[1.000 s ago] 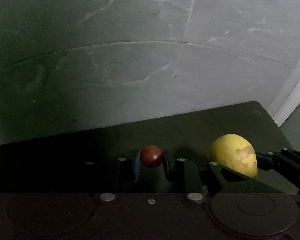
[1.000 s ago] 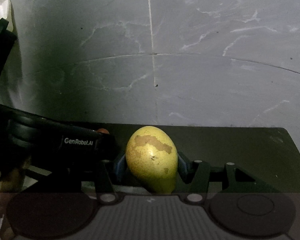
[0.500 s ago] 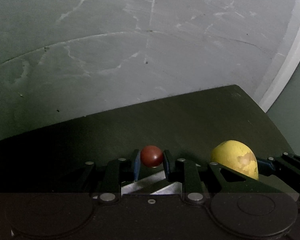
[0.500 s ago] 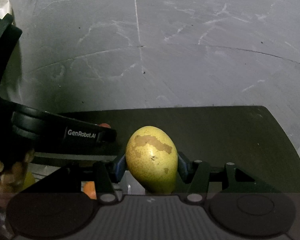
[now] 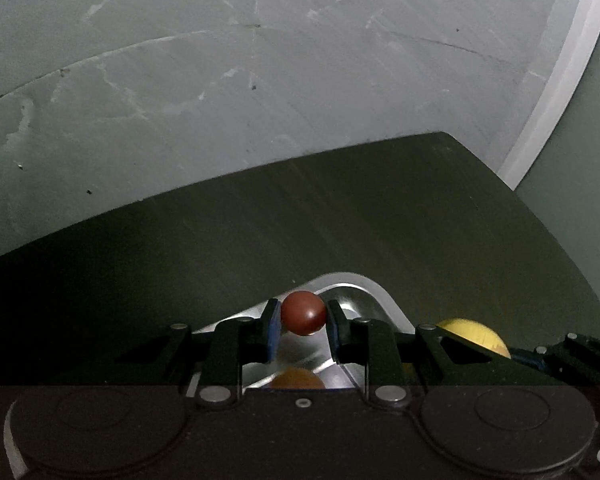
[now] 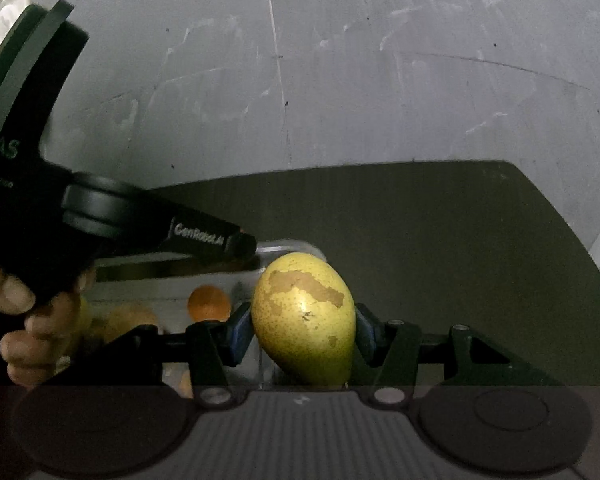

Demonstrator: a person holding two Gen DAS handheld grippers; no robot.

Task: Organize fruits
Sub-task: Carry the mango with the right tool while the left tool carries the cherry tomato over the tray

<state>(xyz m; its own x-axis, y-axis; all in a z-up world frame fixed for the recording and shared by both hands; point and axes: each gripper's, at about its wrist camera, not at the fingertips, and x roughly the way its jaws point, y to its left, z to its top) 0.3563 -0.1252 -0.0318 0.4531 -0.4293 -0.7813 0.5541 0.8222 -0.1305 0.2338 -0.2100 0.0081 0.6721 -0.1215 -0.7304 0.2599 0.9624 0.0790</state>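
My left gripper (image 5: 302, 320) is shut on a small dark red round fruit (image 5: 302, 313), held over the far corner of a shiny metal tray (image 5: 374, 300). An orange fruit (image 5: 296, 380) lies in the tray below it. My right gripper (image 6: 302, 330) is shut on a yellow-green pear (image 6: 304, 316) with brown patches, just right of the tray (image 6: 288, 249). The pear's top (image 5: 476, 334) shows at the right of the left wrist view. In the right wrist view the left gripper's body (image 6: 160, 230) crosses the left side over the tray, where an orange fruit (image 6: 209, 303) sits.
A dark table (image 5: 340, 216) carries the tray, its far edge meeting a grey marbled floor (image 5: 220, 80). A white strip (image 5: 556, 80) runs along the right. A person's hand (image 6: 24, 320) grips the left tool. More yellowish fruit lies blurred in the tray behind it.
Both grippers tilted down and moved over the table. The metal tray with its orange fruit came into view beneath them. Both still hold their fruits.
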